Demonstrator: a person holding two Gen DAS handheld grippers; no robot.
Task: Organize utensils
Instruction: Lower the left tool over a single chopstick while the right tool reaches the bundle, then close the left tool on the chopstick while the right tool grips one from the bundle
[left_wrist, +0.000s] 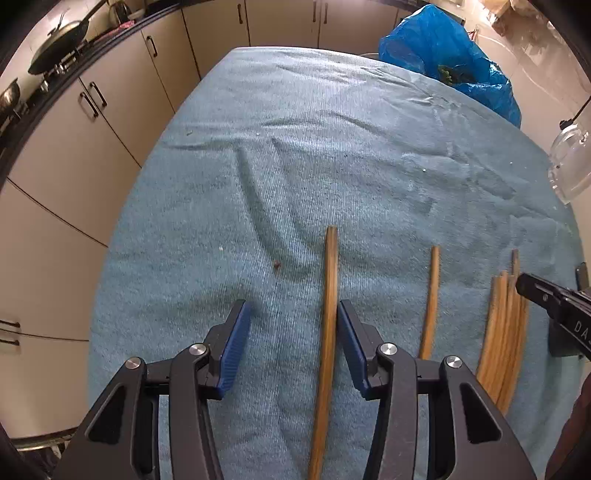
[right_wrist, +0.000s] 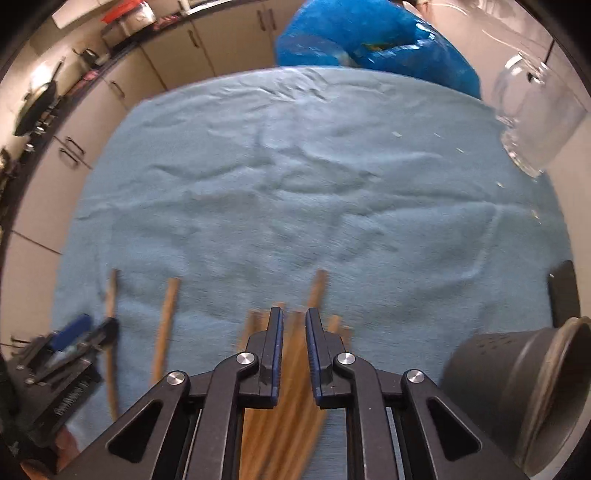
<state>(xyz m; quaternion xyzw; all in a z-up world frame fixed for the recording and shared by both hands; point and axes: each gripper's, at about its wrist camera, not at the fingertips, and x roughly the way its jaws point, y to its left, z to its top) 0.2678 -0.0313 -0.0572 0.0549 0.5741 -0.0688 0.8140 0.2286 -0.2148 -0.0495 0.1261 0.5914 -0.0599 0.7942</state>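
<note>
Wooden chopsticks lie on a blue-green cloth (left_wrist: 295, 155). In the left wrist view my left gripper (left_wrist: 293, 310) is open, with one chopstick (left_wrist: 328, 295) lying between its jaws against the right pad. A second single chopstick (left_wrist: 430, 299) lies to the right, then a bundle of chopsticks (left_wrist: 504, 339). My right gripper (right_wrist: 294, 319) hovers over that bundle (right_wrist: 288, 406), its jaws a narrow gap apart and holding nothing. It also shows at the right edge of the left wrist view (left_wrist: 546, 295). A dark grey holder cup (right_wrist: 517, 387) lies on its side at the lower right.
A blue plastic bag (left_wrist: 443, 55) sits at the table's far right corner. A clear glass jar (right_wrist: 532, 110) stands at the right edge. Kitchen cabinets (left_wrist: 92, 147) run along the left and back. The left gripper shows at the lower left of the right wrist view (right_wrist: 74, 336).
</note>
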